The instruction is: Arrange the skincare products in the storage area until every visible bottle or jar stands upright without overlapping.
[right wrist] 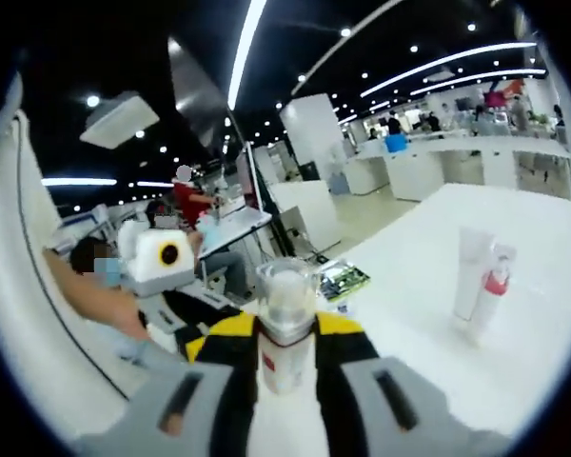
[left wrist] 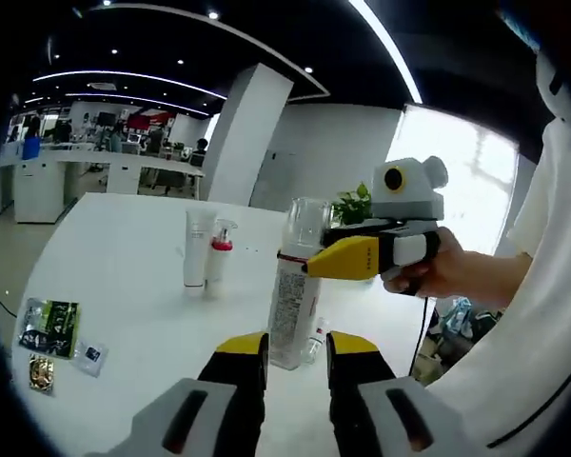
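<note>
My right tongs pinch the clear bottle by its neck, upright on the white table. My left tongs hang spread near its base. Farther left stand two tubes.

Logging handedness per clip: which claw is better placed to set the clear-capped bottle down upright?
Right. The right claw already grips the clear-capped bottle below its cap; the left claw hangs open before its base.

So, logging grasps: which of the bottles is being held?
The tall clear-capped bottle, clamped by the right hand-held gripper; the white tube and pump bottle stand free.
</note>
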`<state>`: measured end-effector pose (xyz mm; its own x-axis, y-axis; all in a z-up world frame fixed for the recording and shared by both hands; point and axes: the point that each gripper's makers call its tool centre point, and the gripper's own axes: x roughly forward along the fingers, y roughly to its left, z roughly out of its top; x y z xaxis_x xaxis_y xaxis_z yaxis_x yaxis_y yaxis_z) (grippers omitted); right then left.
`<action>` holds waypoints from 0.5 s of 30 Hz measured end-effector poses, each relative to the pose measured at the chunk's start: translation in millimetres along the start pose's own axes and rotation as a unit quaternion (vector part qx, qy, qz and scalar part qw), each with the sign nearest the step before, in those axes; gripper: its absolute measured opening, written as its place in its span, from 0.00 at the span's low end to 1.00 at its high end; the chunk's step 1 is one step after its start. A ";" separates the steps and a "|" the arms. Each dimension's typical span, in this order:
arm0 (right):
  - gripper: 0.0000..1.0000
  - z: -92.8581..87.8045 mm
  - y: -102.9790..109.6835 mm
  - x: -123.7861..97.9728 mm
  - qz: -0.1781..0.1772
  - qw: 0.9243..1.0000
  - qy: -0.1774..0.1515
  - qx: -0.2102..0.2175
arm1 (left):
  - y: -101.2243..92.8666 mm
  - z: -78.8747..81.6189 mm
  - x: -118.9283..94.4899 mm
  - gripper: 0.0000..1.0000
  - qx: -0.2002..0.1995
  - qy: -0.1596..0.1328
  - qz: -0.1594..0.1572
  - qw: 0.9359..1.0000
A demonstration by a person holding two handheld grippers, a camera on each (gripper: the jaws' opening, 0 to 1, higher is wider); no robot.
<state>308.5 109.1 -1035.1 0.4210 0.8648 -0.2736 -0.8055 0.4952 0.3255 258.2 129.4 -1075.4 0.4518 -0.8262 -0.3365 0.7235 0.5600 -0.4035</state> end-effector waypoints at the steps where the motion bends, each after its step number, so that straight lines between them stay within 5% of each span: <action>1: 0.20 -0.6 -5.0 0.7 -0.007 1.000 0.000 -0.002 | 0.3 -0.6 -0.7 0.23 -0.001 0.001 0.001 1.000; 15: 0.20 -8.4 -77.8 21.3 -0.076 0.996 -0.002 -0.042 | 3.2 -17.7 -17.5 0.23 -0.040 0.012 0.035 0.999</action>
<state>376.6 88.3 -1073.8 0.5422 0.7806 -0.3109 -0.7639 0.6121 0.2044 243.3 146.7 -1085.8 0.4868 -0.7836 -0.3860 0.6467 0.6204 -0.4438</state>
